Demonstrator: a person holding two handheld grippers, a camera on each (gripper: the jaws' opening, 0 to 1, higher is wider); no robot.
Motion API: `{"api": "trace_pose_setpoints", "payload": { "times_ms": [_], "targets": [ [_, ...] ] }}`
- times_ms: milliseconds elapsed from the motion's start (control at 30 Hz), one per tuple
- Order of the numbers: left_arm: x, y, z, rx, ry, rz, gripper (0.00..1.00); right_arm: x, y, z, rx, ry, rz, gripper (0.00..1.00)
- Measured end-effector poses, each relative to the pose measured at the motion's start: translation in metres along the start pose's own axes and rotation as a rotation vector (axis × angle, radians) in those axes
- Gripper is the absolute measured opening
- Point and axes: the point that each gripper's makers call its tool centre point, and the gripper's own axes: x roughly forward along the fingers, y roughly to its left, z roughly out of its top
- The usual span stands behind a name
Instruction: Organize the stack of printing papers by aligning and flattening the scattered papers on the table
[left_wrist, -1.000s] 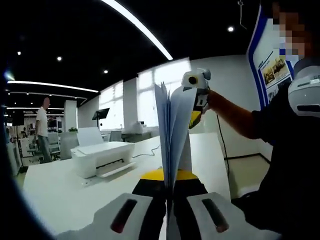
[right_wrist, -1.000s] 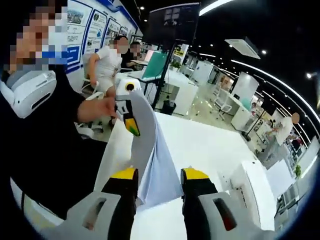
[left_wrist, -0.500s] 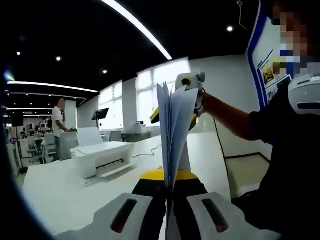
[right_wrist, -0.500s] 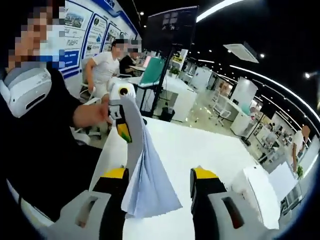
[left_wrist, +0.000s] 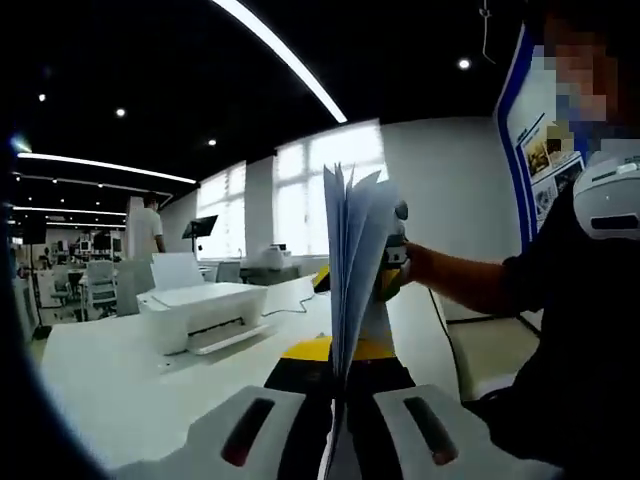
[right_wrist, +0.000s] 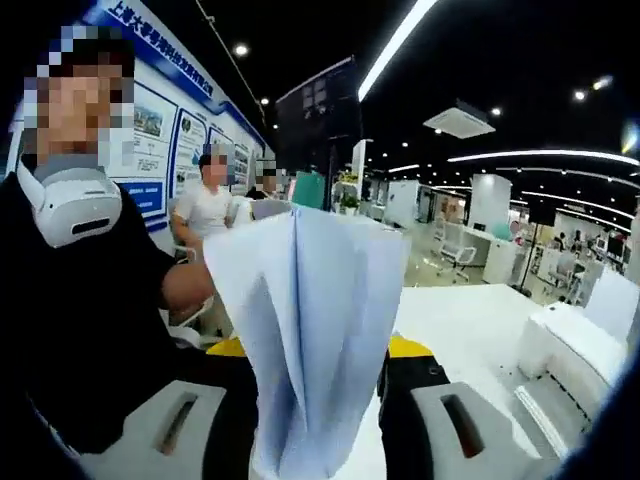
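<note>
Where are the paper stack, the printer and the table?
paper stack (left_wrist: 352, 262), left gripper view, sheet face
printer (left_wrist: 200, 308), left gripper view, top cover
table (left_wrist: 110, 395), left gripper view, bare white surface

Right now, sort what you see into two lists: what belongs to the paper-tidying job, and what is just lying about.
Part of the job:
- papers, held on edge and fanned apart
- left gripper, shut on the papers
- right gripper, fingers either side of the papers
- table

Just lying about:
- printer on the table
- wall posters
- office chairs in the background
</note>
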Motion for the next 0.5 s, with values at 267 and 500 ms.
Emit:
{"api": "trace_pose_setpoints", "payload": {
  "times_ms": [267,500],
  "targets": [
    [0.001,0.003,0.0,-0.013,-0.002,0.004,0.07,0.007,-0.001,-0.036,0.086,-0.038,-0.033,0.31],
    [0.001,0.006,0.0,-0.017,0.003,0.007,0.07,0.002,-0.003,-0.044,0.113,-0.103,-0.097,0.14]
  ]
}}
